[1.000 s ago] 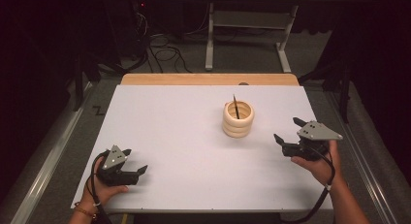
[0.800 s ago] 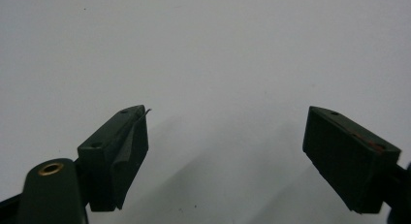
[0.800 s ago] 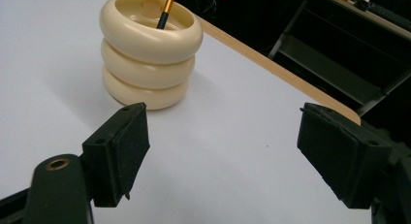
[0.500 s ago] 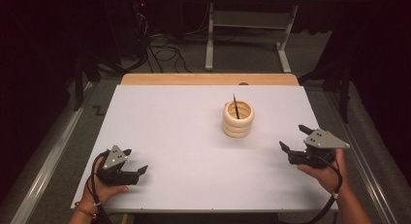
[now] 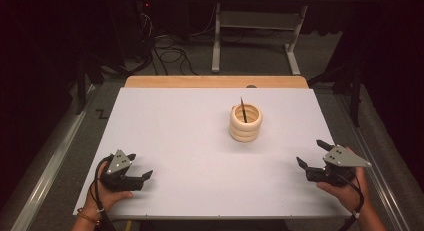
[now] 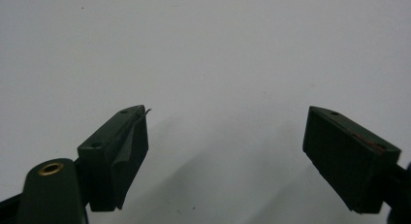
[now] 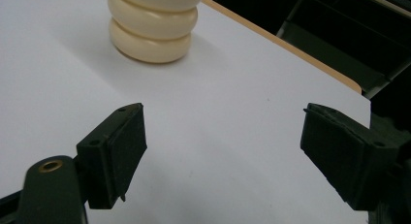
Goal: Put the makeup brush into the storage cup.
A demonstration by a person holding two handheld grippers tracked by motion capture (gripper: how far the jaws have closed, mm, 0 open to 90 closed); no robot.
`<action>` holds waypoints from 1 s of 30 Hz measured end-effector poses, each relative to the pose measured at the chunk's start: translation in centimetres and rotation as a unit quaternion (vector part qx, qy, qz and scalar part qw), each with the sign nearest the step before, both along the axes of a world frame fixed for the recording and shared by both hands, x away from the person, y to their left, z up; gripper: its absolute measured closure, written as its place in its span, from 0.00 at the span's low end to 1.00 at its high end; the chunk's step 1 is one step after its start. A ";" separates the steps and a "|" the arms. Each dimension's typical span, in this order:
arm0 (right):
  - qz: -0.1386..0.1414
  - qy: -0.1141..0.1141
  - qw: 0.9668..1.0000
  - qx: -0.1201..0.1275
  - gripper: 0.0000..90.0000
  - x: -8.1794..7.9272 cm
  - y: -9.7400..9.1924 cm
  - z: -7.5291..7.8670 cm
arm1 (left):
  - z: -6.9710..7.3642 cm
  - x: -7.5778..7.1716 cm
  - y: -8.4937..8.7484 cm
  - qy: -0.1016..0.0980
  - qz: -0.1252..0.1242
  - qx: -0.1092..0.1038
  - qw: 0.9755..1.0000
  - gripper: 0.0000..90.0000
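Three cream rings sit stacked on a thin dark peg [image 5: 243, 108], forming a ring stack [image 5: 245, 123] on the white worktop [image 5: 200, 141], right of centre and toward the far side. No loose ring lies anywhere on the sheet, so the stacking looks finished, and I judge this to be the resting step after it.

The left tongs [image 5: 140, 168] rest at the near left corner, held in the person's left hand [image 5: 107, 191]. In the left gripper view its jaws stand wide apart with only bare sheet between them. The right tongs [image 5: 311, 155] hover at the near right, gripped by the right hand [image 5: 345, 188], and point toward the far left. Its jaws are also spread wide and hold nothing. In the right gripper view the ring stack [image 7: 154, 25] shows far ahead and to the left, well apart from the jaws.

If the work goes on, the next move would probably fall to the right tongs, which are nearer the stack. They would need to travel forward and left, come down over the top ring with the jaws straddling its rim, and lift it straight up along the peg to avoid tipping it.
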State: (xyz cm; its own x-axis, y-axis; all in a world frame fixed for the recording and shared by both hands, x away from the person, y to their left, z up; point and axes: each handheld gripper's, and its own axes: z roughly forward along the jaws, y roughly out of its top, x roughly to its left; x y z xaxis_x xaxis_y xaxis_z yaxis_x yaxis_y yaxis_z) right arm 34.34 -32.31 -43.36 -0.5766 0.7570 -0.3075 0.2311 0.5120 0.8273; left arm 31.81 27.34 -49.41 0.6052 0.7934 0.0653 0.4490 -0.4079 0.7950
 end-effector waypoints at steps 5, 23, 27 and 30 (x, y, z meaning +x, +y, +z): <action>-0.010 0.007 1.000 0.002 0.19 -0.7 -1.2 -1.0 | 0.0 0.0 0.1 -0.002 0.001 0.001 1.000 0.19; -0.058 0.013 0.997 0.039 0.19 -3.3 -5.7 -2.7 | 0.2 0.0 -0.1 -0.006 0.000 -0.003 1.000 0.19; -0.067 0.017 0.996 0.048 0.19 -3.6 -6.3 -2.8 | 0.2 0.0 -0.1 -0.007 -0.003 -0.005 1.000 0.19; -0.075 0.014 0.995 0.058 0.19 -3.9 -6.9 -2.8 | 0.3 0.0 -0.2 -0.008 -0.009 -0.005 1.000 0.19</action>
State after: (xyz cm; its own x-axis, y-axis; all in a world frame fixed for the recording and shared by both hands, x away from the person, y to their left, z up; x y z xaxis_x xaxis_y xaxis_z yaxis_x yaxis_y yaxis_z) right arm 30.48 -39.18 -46.13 -0.4607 0.8652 -0.1981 0.3213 0.3706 0.8715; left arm 31.83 27.13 -49.11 0.6181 0.7833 0.0671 0.4282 -0.4070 0.8068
